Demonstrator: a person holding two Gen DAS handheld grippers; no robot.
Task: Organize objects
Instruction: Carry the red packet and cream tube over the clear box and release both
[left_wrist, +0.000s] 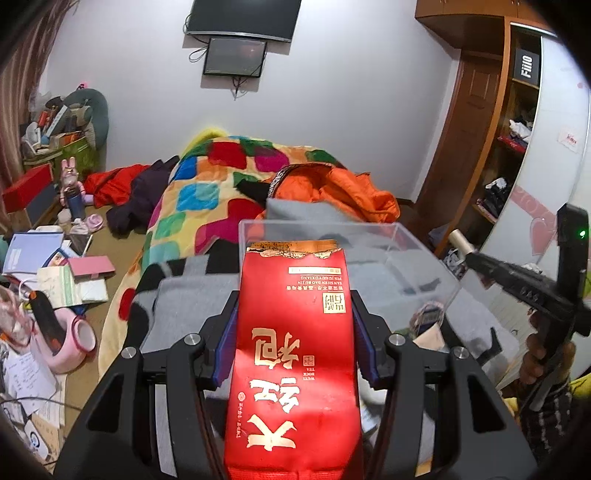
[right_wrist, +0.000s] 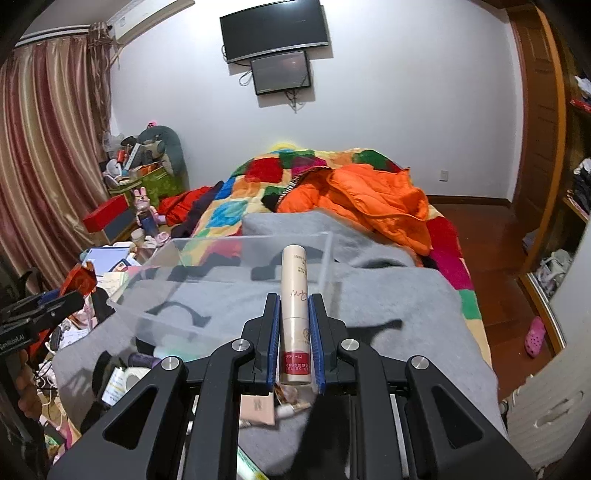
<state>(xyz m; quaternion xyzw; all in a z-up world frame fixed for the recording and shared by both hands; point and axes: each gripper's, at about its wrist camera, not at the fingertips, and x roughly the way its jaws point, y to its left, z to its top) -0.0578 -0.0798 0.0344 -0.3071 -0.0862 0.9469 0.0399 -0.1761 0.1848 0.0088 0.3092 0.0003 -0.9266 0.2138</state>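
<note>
Left wrist view: red tea packet (left_wrist: 295, 354) clamped between left claw (left_wrist: 295, 343) pads.

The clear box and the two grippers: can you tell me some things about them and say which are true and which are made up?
1. The left gripper holds a red tea packet. True.
2. The right gripper holds a spoon. False: it holds a cream tube.
3. The clear box sits on a grey blanket. True.
4. The orange jacket is inside the box. False: it lies on the bed behind it.
</note>
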